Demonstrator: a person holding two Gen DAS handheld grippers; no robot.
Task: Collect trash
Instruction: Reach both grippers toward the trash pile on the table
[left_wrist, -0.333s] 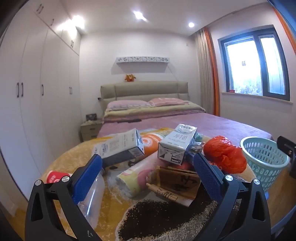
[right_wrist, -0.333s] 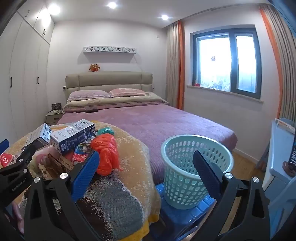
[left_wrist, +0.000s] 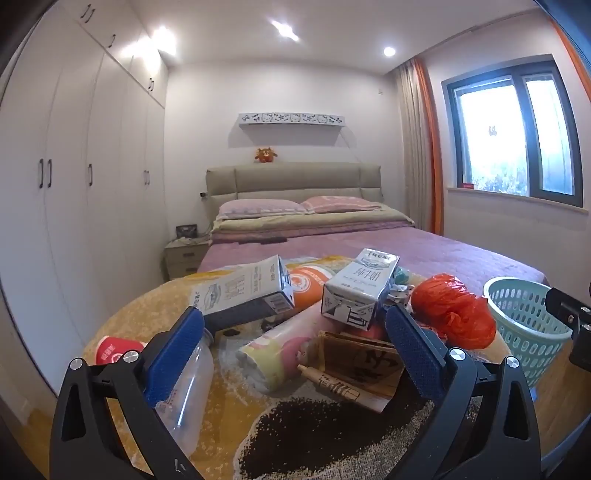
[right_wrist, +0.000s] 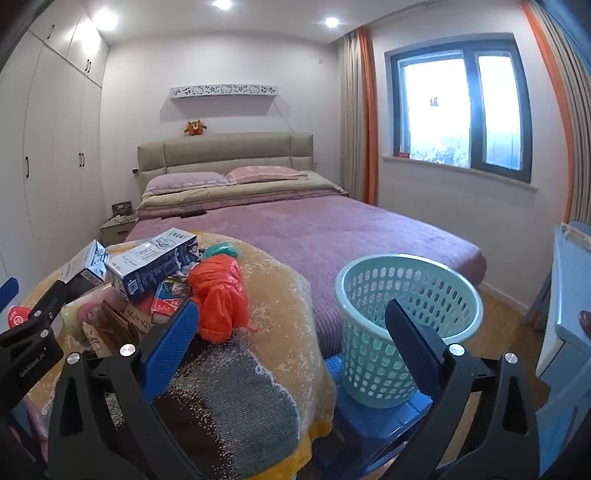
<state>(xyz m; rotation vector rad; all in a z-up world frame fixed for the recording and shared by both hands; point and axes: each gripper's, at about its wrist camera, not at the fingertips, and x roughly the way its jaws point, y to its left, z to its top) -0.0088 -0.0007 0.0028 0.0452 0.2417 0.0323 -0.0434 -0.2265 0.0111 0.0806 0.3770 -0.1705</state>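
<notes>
From the left gripper (left_wrist: 295, 343), whose jaws stand wide apart on nothing, the trash runs left to right. Outside its left finger sits a red cup (left_wrist: 112, 349), and a clear plastic bottle (left_wrist: 186, 391) lies partly behind that finger. Ahead and left lies one milk carton (left_wrist: 245, 291); between the fingers lie a pink-and-yellow tube (left_wrist: 280, 350) and brown paper packaging (left_wrist: 360, 363). A second milk carton (left_wrist: 360, 286) is propped ahead of the right finger, and beyond that finger sits a crumpled orange bag (left_wrist: 452, 310), with the mint basket (left_wrist: 524, 317) farthest right.

The right gripper (right_wrist: 291, 339) is likewise spread and empty. The orange bag (right_wrist: 219, 295) lies just ahead of its left finger, and the basket (right_wrist: 402, 314) stands before its right finger on a blue stool (right_wrist: 373, 417), seemingly empty, though its floor is hidden.

Nothing is collected yet. The pile is loose and overlapping, so closing on the tube could drag the packaging along or tip the propped carton. The thin bag could slip out of the pads. The light basket might be knocked off its stool by a careless swing.
</notes>
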